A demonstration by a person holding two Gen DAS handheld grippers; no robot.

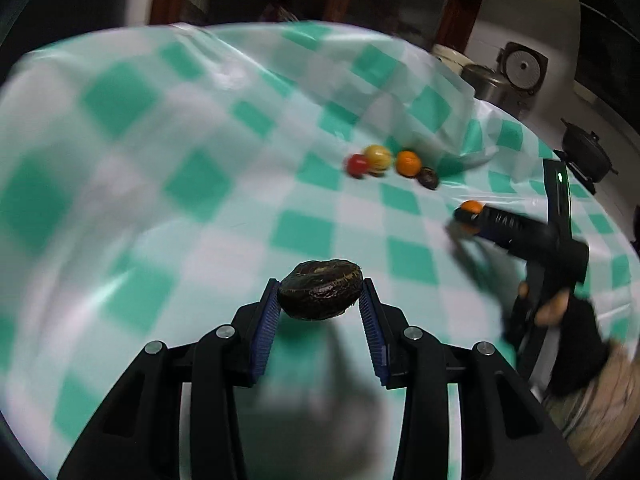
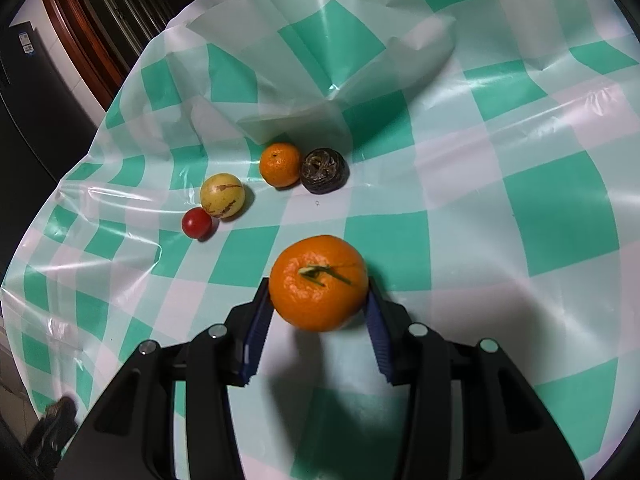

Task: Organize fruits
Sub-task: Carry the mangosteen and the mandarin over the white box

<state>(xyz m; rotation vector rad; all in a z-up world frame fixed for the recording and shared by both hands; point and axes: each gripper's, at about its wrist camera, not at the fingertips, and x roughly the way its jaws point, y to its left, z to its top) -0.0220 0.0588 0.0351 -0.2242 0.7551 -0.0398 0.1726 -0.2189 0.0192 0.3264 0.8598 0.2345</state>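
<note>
Left gripper pinches a dark wrinkled fruit; right gripper pinches an orange, both held above the checked cloth. Set each down gently beside its match in the row, releasing only once it rests.

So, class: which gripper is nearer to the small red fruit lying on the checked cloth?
Right, as far as the views show. The right gripper, shut on an orange, sits just short of the red fruit. The left gripper, holding a dark wrinkled fruit, is farther back.
</note>
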